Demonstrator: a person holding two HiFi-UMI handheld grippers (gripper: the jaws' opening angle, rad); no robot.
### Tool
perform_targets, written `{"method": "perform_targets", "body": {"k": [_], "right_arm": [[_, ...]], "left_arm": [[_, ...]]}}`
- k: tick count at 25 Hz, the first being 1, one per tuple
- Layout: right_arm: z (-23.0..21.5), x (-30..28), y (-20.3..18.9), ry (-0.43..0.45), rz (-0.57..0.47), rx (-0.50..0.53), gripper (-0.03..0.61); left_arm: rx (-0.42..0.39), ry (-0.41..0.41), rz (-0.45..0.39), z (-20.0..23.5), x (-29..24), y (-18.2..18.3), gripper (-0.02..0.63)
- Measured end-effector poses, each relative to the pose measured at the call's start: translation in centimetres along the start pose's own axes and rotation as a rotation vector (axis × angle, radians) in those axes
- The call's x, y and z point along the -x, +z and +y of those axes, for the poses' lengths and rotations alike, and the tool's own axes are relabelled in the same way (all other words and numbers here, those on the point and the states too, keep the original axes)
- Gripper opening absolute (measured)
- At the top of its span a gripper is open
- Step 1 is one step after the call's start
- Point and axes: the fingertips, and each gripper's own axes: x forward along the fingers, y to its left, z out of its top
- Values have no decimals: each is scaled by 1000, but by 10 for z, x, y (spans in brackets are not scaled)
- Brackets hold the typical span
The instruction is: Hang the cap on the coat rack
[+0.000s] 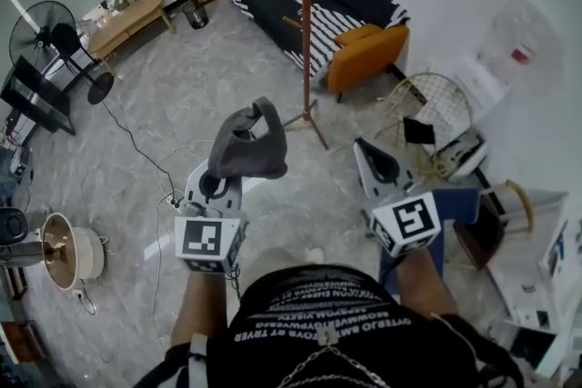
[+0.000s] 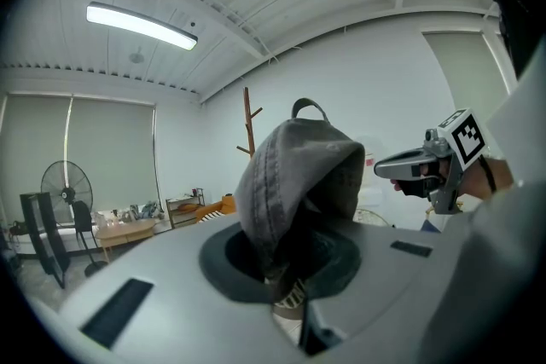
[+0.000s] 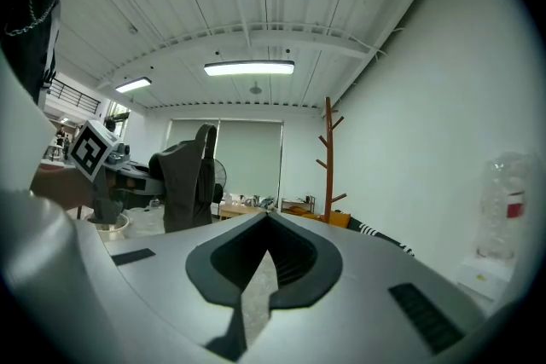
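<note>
The cap (image 1: 247, 141), grey and soft, is clamped in the left gripper (image 1: 223, 184). That gripper's own view shows the jaws pinched on the lower fabric, with the crown standing up above them and the back strap loop at the top (image 2: 290, 175). It is carried in the air in front of the person and touches neither floor nor furniture. The right gripper (image 1: 377, 166) is held just beside it to the right, jaws drawn together with nothing between them (image 3: 264, 268). The coat rack (image 1: 306, 23), a brown wooden pole with short upturned pegs (image 1: 293, 22) on a splayed foot, stands well ahead of both grippers, and no peg carries anything. On this evidence the pick-up is complete and the hanging is not. In my judgement, what is left is the carry to the rack, the lift over a peg and the release. The floor (image 1: 182, 95) is grey marbled tile, with a cable (image 1: 136, 145) trailing across it on the left. A striped black-and-white sofa (image 1: 264, 0) with orange cushions sits behind the rack. A standing fan (image 1: 41, 32) and a low wooden table (image 1: 127, 18) occupy the far left. The walls are white, and a strip light (image 2: 141, 26) is lit on the ceiling.
</note>
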Motion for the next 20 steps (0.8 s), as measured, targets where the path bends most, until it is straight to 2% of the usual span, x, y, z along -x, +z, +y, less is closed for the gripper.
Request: {"method": "perform_targets", "body": {"k": [8, 16, 20], "right_arm": [[2, -27, -2, 22, 2, 11, 3], [-9, -69, 10, 3, 12, 67, 3], [-14, -93, 8, -9, 27, 80, 3]], "left_arm": [[17, 34, 19, 21, -16, -12, 17], [15, 16, 44, 48, -53, -9, 17], [14, -7, 18, 63, -75, -5, 17]]}}
